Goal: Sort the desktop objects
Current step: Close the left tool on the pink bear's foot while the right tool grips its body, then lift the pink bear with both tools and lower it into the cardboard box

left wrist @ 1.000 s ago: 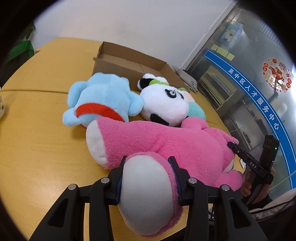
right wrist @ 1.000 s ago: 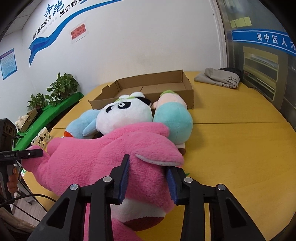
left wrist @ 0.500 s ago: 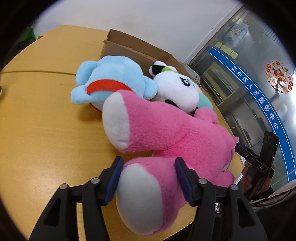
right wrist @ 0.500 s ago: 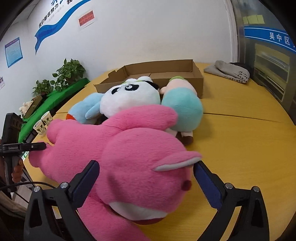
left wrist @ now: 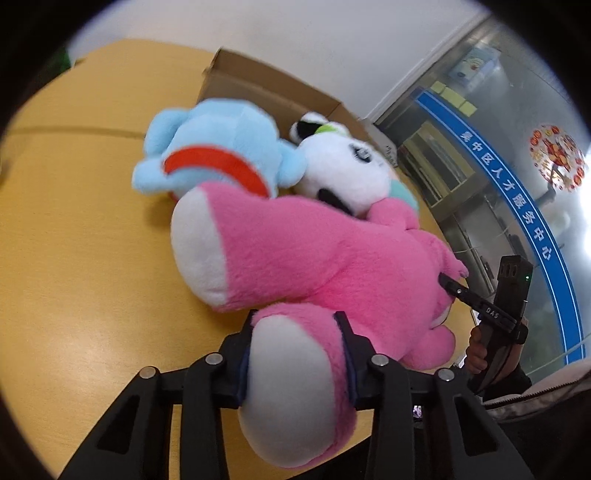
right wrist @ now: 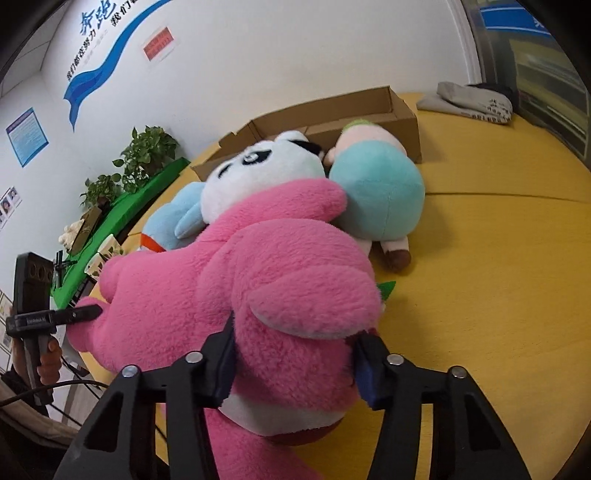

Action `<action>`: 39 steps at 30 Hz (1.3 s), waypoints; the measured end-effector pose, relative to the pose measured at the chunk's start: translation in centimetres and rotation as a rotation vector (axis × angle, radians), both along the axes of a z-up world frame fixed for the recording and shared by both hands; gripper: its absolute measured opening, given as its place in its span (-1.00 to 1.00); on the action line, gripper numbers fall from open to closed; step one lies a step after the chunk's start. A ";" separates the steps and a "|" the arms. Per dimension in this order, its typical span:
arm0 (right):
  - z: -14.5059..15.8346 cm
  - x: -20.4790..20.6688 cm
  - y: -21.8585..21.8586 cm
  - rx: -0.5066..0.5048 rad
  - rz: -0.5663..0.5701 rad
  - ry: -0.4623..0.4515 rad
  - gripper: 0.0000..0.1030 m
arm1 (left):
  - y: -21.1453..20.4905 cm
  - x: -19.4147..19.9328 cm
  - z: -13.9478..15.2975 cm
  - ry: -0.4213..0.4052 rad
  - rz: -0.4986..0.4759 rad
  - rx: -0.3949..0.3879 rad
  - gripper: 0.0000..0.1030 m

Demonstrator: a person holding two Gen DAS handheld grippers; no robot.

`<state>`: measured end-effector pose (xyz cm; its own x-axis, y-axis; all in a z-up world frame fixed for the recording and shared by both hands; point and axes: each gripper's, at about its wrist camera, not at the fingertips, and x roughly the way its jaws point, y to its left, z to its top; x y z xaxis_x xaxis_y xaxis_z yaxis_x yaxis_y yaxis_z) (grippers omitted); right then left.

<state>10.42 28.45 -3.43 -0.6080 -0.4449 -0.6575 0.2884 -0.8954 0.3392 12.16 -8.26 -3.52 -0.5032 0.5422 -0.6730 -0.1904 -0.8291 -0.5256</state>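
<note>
Fingers of the left gripper have just closed on a foot of the pink plush; right gripper has closed on its head. Plush lies mid-frame on the surface, against the panda and blue toy. Soft pile may slip, and lifting could drag both neighbours.

The big plush lies nearest, two smaller plush toys behind it, the cardboard box beyond them.

White characters "吴中区人才服务中心" run along the blue band on the glass wall, "DAS" marks the right claw, and blue "奔跑" heads the wall slogan.
</note>
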 end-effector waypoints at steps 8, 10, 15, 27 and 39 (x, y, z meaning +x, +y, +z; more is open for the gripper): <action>6.3 1.6 1.2 -0.044 -0.045 0.211 -0.01 | 0.7 -1.2 5.3 0.121 -0.014 0.070 -0.39; 7.6 1.2 1.6 -0.063 -0.059 0.251 -0.01 | 0.7 -2.7 7.1 0.174 -0.027 0.068 -0.39; 11.1 -4.6 1.6 -0.053 -0.039 0.355 -0.01 | 0.5 -8.7 11.9 0.313 -0.060 0.020 -0.39; 14.8 -33.7 0.2 0.000 -0.070 0.291 0.01 | 2.4 -37.1 15.6 0.285 -0.063 -0.130 -0.39; 2.1 -51.8 0.9 0.136 -0.146 -0.003 0.02 | 5.1 -55.5 0.3 0.011 0.003 -0.228 -0.39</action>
